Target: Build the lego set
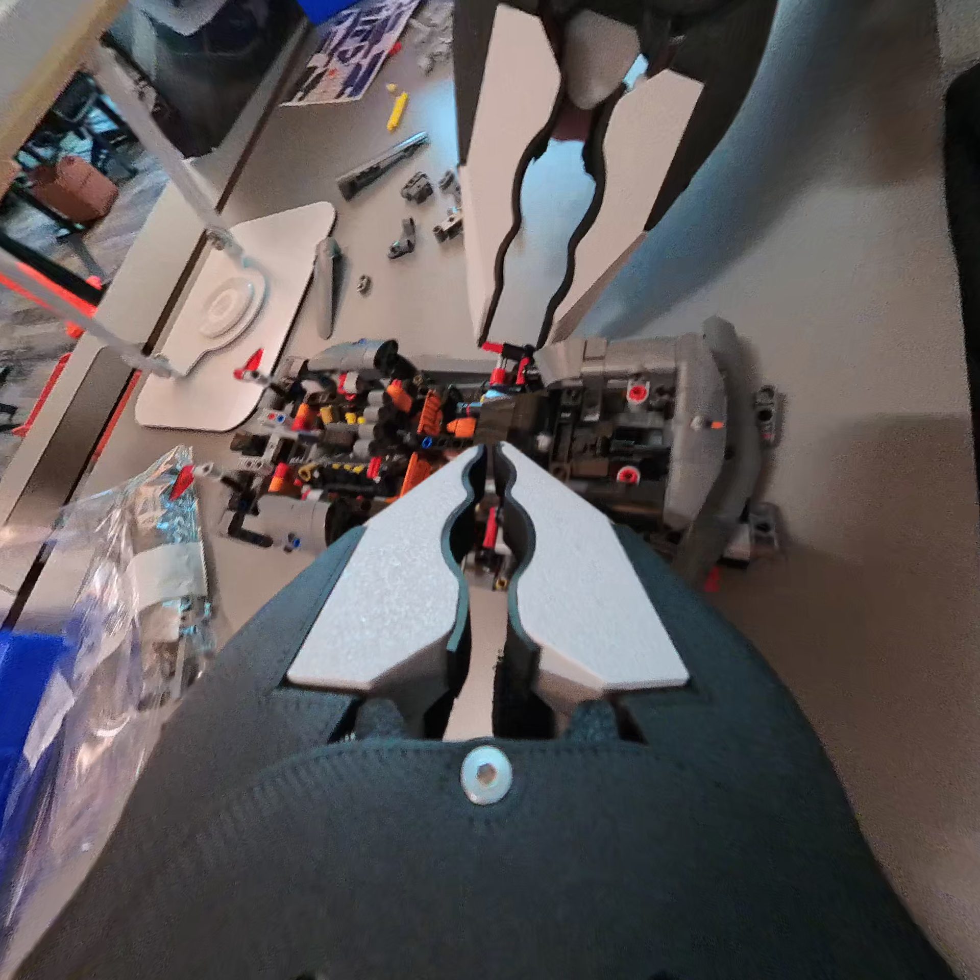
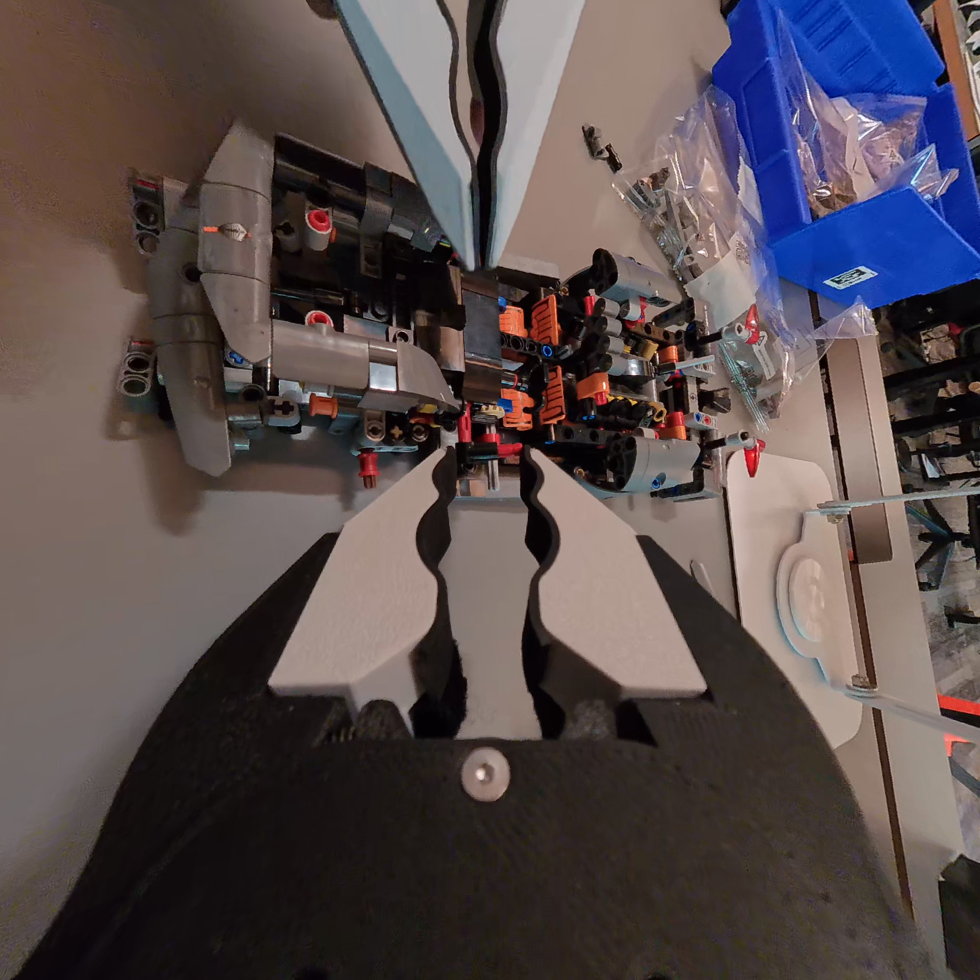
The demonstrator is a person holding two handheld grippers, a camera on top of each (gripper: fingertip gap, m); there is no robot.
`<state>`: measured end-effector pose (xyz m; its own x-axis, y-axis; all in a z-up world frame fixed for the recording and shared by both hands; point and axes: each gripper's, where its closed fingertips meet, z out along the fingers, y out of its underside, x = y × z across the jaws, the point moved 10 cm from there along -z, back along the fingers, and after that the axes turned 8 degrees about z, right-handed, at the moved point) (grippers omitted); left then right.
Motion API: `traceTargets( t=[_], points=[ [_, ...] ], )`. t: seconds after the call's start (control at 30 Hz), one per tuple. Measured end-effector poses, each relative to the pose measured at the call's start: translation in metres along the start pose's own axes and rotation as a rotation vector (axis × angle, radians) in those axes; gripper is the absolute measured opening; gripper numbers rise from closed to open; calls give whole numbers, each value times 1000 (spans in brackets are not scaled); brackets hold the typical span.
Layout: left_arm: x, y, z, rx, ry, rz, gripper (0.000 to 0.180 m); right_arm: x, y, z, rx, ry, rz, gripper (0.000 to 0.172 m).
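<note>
- On my right wrist view I see blue storage bins [image 2: 869, 175] at the table edge, clear plastic bags of small parts [image 2: 705, 212] spilling beside them
- A white pad with a clear bracket [image 2: 790, 583] lies near
- My left view shows loose grey pieces [image 1: 424, 212], a yellow piece [image 1: 396, 111] and a printed sheet [image 1: 355, 47]

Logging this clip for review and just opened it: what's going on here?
Two handheld grippers face each other across a half-built brick model car on a table. The right gripper has its fingers around a small black-and-red assembly at the model's near edge; whether they press on it is unclear. The left gripper, jaws nearly together, points at the model's dark middle. Parts bags and blue bins sit to the side.
</note>
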<state>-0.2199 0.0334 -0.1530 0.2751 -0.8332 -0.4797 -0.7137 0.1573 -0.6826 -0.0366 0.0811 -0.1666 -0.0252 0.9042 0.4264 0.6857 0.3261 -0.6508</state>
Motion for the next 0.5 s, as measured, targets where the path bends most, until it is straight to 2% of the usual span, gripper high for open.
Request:
traceTargets(
  t=[0.03,0.2,0.5],
  points=[
    [0,-3,3,6,18,7,0,-1,0,0,0,0,-2,21],
    [0,-10,13,-36,74,58,1,-1,-1,0,2,-4,-5,21],
    [4,-10,19,-87,54,104,0,-1,-3,1,-12,-4,2,21]
  ],
)
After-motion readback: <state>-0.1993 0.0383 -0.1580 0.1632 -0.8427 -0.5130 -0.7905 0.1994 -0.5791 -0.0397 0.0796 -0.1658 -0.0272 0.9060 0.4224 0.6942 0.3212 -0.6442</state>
